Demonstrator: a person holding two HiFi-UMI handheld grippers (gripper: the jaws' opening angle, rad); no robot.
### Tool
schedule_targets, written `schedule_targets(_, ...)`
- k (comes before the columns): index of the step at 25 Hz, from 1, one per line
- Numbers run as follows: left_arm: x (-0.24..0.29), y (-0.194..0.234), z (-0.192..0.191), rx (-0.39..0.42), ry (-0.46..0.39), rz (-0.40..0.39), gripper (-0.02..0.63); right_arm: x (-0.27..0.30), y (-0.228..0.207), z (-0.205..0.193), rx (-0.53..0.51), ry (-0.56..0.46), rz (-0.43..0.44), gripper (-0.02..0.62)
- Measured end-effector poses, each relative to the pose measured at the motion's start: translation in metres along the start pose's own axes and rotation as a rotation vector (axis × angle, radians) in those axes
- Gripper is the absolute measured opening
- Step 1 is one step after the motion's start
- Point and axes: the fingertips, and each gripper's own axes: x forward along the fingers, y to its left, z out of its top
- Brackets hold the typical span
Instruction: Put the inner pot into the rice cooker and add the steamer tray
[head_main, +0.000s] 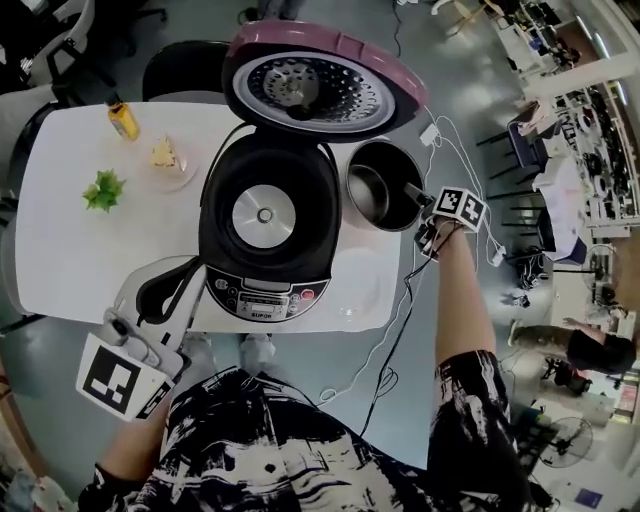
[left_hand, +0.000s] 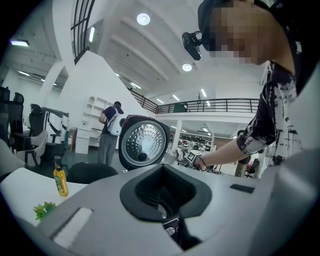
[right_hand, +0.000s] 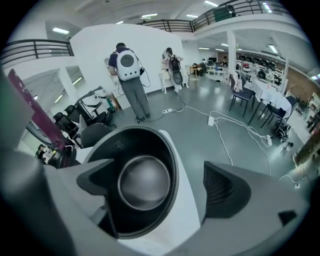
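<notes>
Open rice cooker (head_main: 265, 215) sits empty on the white counter (head_main: 70, 250), the empty inner pot (head_main: 380, 190) is on the counter just right of it, the right tool (head_main: 415, 195) has jaws wide apart straddling the pot's right rim, unclamped, and the left tool (head_main: 180, 280) has jaws together on nothing by the cooker's front-left.

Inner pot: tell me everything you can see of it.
The inner pot is a round, dark, metal-looking bowl with a paler flat bottom, empty and upright. It stands on the white table just right of the open rice cooker, not in it. The right gripper holds its jaws apart astride the pot's rim, one inside, one outside; contact is unclear.
</notes>
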Motion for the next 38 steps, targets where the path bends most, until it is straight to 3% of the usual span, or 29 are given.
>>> schedule_targets(7,0.0,0.015,-0.015,-0.021,0.037,0.031,0.005,0.037,-0.016,-0.018,0.029,0.109,-0.012,0.532)
schedule_targets(14,0.008,0.021,-0.019,-0.023,0.054,0.032,0.005,0.061,-0.015,-0.03,0.04,0.191,-0.017,0.432)
schedule_targets(16,0.011,0.021,-0.019,-0.024,0.054,0.026,0.005,0.064,-0.017,-0.032,0.026,0.224,-0.042,0.313)
schedule_targets(17,0.012,0.021,-0.019,-0.024,0.053,0.023,0.005,0.065,-0.02,-0.034,0.004,0.251,-0.073,0.223)
schedule_targets(20,0.015,0.022,-0.018,-0.025,0.05,0.017,0.005,0.065,-0.035,-0.04,-0.106,0.353,-0.208,0.02)
schedule_targets(23,0.015,0.023,-0.017,-0.027,0.05,0.018,0.005,0.065,-0.038,-0.041,-0.154,0.41,-0.236,0.009)
schedule_targets(31,0.011,0.026,-0.02,-0.032,0.059,0.025,0.005,0.06,-0.038,-0.046,0.002,0.366,-0.175,-0.002)
schedule_targets(38,0.015,0.015,-0.013,-0.022,0.048,-0.004,0.005,0.041,-0.044,-0.041,0.052,0.316,-0.147,0.002)
